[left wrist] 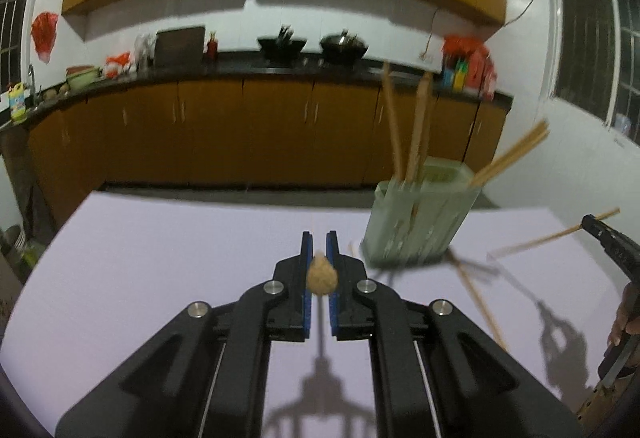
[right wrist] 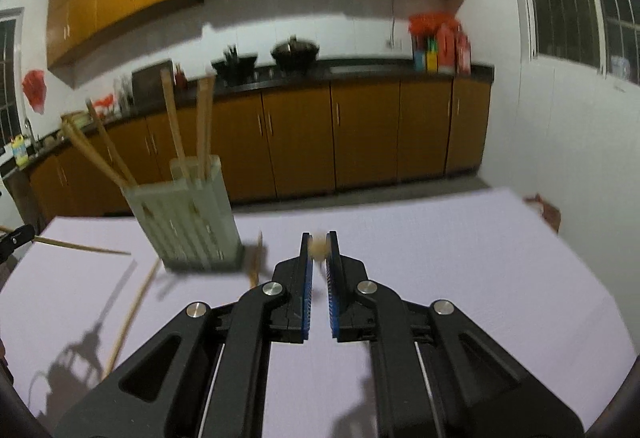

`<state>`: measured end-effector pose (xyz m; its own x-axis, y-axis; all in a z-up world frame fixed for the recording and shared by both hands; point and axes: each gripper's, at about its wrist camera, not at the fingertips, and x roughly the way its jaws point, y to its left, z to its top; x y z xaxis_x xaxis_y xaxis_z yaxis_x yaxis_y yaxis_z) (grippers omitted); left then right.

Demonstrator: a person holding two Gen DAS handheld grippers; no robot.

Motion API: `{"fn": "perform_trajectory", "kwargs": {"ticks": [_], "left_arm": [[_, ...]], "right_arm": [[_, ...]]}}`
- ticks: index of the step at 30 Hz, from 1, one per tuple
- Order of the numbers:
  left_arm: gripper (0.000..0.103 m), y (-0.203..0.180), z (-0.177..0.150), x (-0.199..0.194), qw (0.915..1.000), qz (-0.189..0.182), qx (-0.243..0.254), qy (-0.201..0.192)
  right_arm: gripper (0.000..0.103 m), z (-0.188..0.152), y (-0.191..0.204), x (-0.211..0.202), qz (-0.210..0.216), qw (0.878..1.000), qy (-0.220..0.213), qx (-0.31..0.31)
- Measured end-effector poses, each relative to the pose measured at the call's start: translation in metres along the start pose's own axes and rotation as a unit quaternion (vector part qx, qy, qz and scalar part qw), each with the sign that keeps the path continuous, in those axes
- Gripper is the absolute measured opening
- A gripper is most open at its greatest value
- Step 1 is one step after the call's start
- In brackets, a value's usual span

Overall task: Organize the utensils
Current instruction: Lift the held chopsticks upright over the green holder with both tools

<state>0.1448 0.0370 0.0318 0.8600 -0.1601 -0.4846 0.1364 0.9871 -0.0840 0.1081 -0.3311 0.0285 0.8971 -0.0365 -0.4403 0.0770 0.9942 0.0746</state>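
Left gripper [left wrist: 319, 244] clamped on chopstick [left wrist: 321, 274] | right gripper [right wrist: 319, 244] clamped on another chopstick [right wrist: 320, 247] | best tipped upright over holder [left wrist: 420, 218] near tabletop's far edge, fed singly.

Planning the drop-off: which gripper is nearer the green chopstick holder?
Left, by a small margin. The left gripper sits just left of the green chopstick holder, nearly at its base; the right gripper is off its other side with a wider gap.
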Motion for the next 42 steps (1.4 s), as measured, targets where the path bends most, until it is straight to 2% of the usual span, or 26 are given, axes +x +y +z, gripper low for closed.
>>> {"fn": "perform_trajectory", "kwargs": {"ticks": [3, 8, 13, 17, 21, 27, 31, 36, 39, 42], "left_arm": [[0.008, -0.006, 0.022, -0.015, 0.9994, -0.025, 0.008, -0.021], [0.008, -0.024, 0.047, -0.036, 0.9965, -0.068, 0.039, -0.028], [0.008, -0.034, 0.057, -0.048, 0.9942, -0.068, 0.078, -0.03], [0.008, -0.025, 0.056, -0.042, 0.9955, -0.043, 0.083, -0.015], [0.008, -0.013, 0.054, -0.044, 0.9961, -0.055, 0.07, 0.0], [0.008, -0.016, 0.059, -0.044, 0.995, -0.081, 0.058, -0.008], [0.007, -0.03, 0.077, -0.046, 0.993, -0.102, 0.046, -0.036], [0.007, -0.053, 0.112, -0.042, 0.9887, -0.12, 0.032, -0.084], [0.007, -0.068, 0.125, -0.032, 0.9878, -0.106, 0.041, -0.107], [0.007, -0.077, 0.128, -0.009, 0.9895, -0.094, 0.049, -0.099]], "right_arm": [[0.007, 0.021, 0.004, -0.013, 0.02, 1.0, -0.021, 0.002], [0.007, 0.054, 0.016, -0.042, 0.077, 0.996, -0.05, 0.0], [0.007, 0.076, 0.031, -0.061, 0.114, 0.99, -0.085, -0.01], [0.007, 0.084, 0.044, -0.061, 0.127, 0.987, -0.095, -0.021], [0.007, 0.082, 0.048, -0.055, 0.134, 0.987, -0.091, -0.023], [0.007, 0.087, 0.053, -0.057, 0.144, 0.985, -0.097, -0.013], [0.007, 0.103, 0.058, -0.06, 0.152, 0.98, -0.129, -0.006], [0.007, 0.119, 0.07, -0.05, 0.135, 0.973, -0.187, 0.002], [0.007, 0.122, 0.073, -0.034, 0.121, 0.972, -0.203, 0.011], [0.007, 0.117, 0.076, -0.008, 0.114, 0.975, -0.19, 0.016]]}}
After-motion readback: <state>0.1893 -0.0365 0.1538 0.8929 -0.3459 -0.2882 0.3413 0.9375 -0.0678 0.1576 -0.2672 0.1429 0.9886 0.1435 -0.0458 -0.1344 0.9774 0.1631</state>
